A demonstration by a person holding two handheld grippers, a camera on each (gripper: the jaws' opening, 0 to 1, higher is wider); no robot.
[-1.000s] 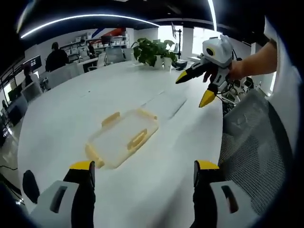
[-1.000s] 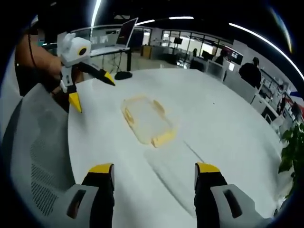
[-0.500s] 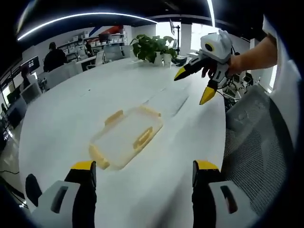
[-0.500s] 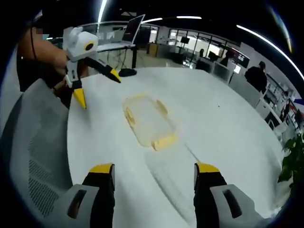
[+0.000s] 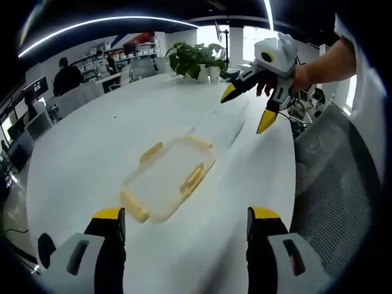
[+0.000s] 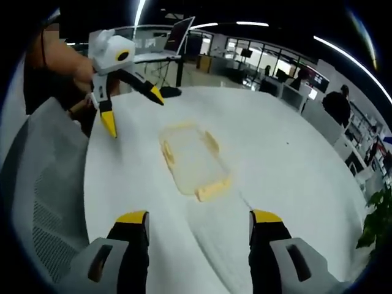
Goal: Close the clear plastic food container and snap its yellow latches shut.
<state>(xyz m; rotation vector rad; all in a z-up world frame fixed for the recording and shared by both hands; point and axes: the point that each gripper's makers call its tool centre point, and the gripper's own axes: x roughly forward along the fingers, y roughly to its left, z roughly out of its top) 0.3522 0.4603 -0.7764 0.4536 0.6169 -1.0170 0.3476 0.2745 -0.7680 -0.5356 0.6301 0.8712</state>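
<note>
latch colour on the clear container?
Yellow. The latches on the clear container show best in the left gripper view.

No legible text, labels or numbers anywhere. Distant screens and wall signs are too blurred to read.

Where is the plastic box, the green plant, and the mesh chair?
plastic box (image 5: 166, 178), left gripper view, its clear middle.
green plant (image 5: 195, 59), left gripper view, its leaves.
mesh chair (image 5: 331, 184), left gripper view, its mesh back.
</note>
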